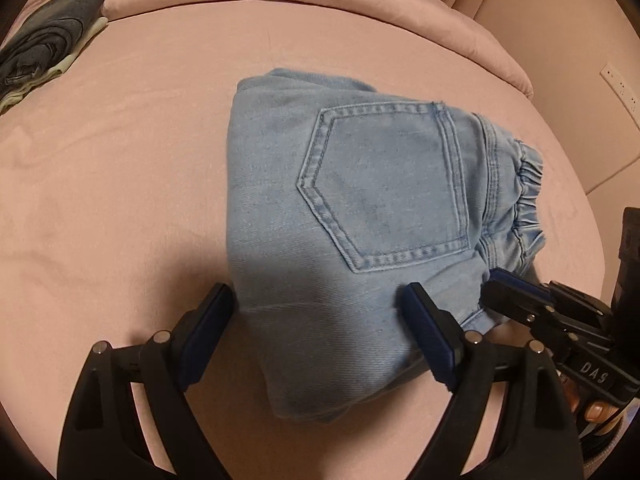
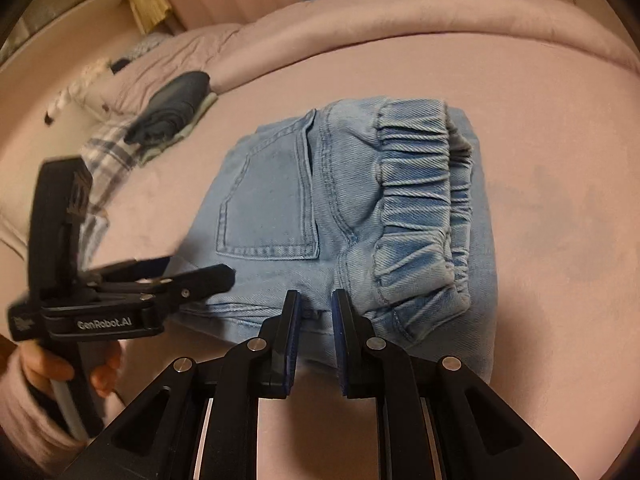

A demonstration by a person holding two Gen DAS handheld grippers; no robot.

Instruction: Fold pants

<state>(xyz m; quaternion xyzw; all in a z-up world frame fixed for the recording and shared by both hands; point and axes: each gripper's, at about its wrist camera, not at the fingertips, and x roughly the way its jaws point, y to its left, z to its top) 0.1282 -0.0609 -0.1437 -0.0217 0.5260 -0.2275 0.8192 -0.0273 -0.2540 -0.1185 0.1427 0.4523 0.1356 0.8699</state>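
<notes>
Partly, the folded jeans [image 2: 340, 208] hide their own lower layers.

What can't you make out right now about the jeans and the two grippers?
- Folded jeans: the layers and legs underneath are hidden by the top panel in both views.
- Right gripper: its pads are close together at the jeans' near edge, but whether they pinch cloth cannot be told.
- Left gripper: blurred in the right wrist view.
- Dark clothes pile: too small and distant to identify.
</notes>
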